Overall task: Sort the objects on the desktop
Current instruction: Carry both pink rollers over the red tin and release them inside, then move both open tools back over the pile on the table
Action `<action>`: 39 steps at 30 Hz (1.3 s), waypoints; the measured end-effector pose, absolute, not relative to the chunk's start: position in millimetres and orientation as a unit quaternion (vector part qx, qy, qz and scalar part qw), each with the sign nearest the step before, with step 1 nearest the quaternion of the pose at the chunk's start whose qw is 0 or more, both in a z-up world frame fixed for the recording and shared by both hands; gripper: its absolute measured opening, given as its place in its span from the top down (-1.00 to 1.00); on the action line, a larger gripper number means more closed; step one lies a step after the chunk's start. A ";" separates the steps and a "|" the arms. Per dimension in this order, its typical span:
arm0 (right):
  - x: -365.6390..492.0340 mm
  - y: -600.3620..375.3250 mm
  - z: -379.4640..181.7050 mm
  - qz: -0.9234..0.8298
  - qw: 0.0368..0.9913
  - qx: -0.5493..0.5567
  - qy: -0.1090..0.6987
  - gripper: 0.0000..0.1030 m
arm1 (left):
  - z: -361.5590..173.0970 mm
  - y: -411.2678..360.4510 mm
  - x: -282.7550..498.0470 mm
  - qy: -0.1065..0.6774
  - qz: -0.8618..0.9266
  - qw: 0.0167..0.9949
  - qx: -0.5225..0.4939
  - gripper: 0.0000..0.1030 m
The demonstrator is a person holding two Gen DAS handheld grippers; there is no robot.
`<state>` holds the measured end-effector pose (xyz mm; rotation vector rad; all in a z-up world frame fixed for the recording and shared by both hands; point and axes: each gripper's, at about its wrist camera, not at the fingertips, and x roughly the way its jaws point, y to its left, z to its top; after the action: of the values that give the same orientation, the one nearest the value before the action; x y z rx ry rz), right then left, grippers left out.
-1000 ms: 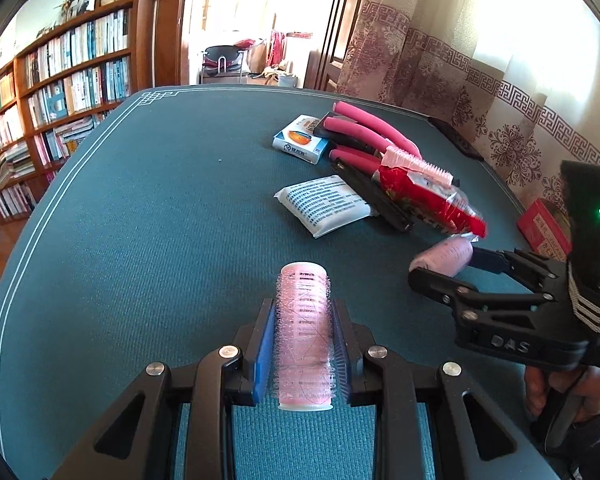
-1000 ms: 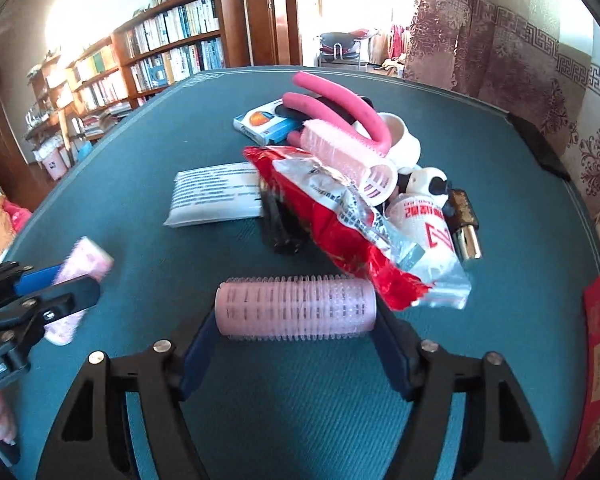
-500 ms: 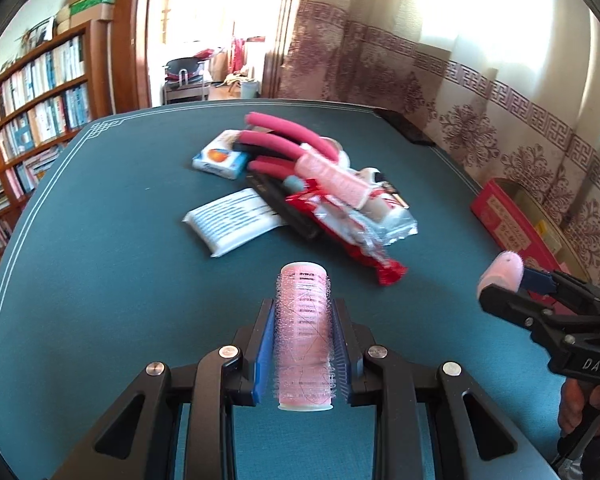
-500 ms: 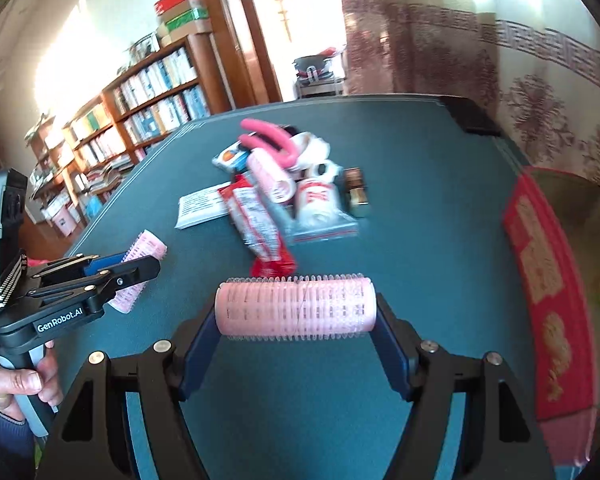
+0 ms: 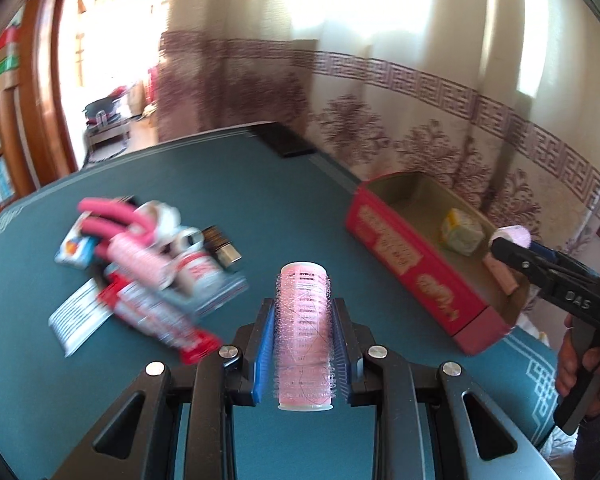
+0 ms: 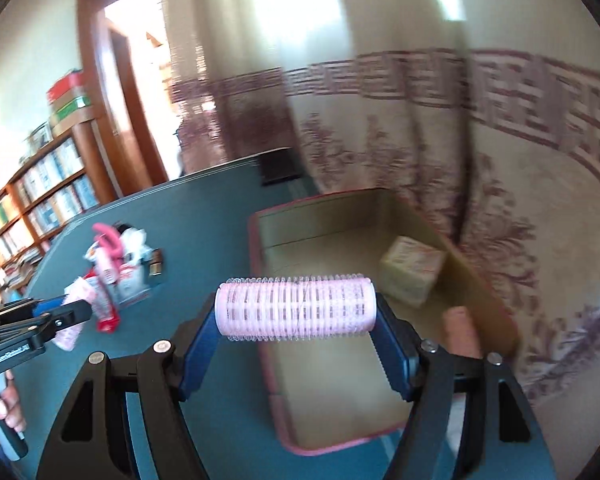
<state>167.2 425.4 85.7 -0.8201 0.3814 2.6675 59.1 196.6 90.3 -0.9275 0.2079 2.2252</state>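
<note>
My left gripper (image 5: 304,312) is shut on a pink hair roller (image 5: 304,332), held lengthwise between the blue pads above the green table. My right gripper (image 6: 296,312) is shut on another pink hair roller (image 6: 296,307), held crosswise, right above the near left part of the red cardboard box (image 6: 260,320). The box (image 5: 412,264) holds a pale wrapped packet (image 6: 412,276) and a pink roll (image 6: 460,332). The right gripper also shows in the left wrist view (image 5: 512,240), over the box. The left gripper shows at the left of the right wrist view (image 6: 72,308).
A pile of desk objects (image 5: 156,252) lies on the green table (image 5: 260,184): pink foam curlers, a red packet, a white tissue pack, a blue-white small box, bottles. A dark flat item (image 5: 284,142) lies at the far table edge. Curtains hang behind the box.
Both grippers have swung right, away from the pile and toward the red box. The right gripper now holds its roller over the box. Both grips stay unchanged.
</note>
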 end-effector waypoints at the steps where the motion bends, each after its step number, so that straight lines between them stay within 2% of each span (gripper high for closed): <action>1: 170.9 432.3 84.0 0.933 0.169 -0.288 0.136 -0.45 | 93.7 209.1 61.0 0.086 0.857 0.364 -0.354 0.45; 8: 180.8 455.3 79.1 0.928 0.192 -0.290 0.138 -0.45 | 119.1 292.8 72.1 0.110 0.831 0.439 -0.324 0.45; 16: 184.1 464.5 73.2 0.927 0.190 -0.292 0.138 -0.45 | 127.7 357.1 67.7 0.130 0.819 0.466 -0.309 0.45; 17: 183.3 464.1 72.0 0.927 0.184 -0.295 0.140 -0.46 | 125.9 363.2 64.3 0.132 0.817 0.466 -0.312 0.38; 20: 179.6 460.8 67.8 0.928 0.159 -0.304 0.143 -0.60 | 119.8 374.3 53.5 0.128 0.822 0.456 -0.316 -0.85; 29: 175.6 463.4 55.8 0.922 0.159 -0.316 0.155 -0.62 | 106.3 353.9 43.3 0.141 0.843 0.406 -0.324 -0.88; 39: 171.9 443.8 57.6 0.927 0.143 -0.317 0.141 -0.62 | 93.9 315.1 37.7 0.121 0.847 0.379 -0.352 -0.88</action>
<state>171.9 443.8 57.6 -0.9140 0.4054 2.6730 37.7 315.1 93.9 -0.8990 0.3078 2.1645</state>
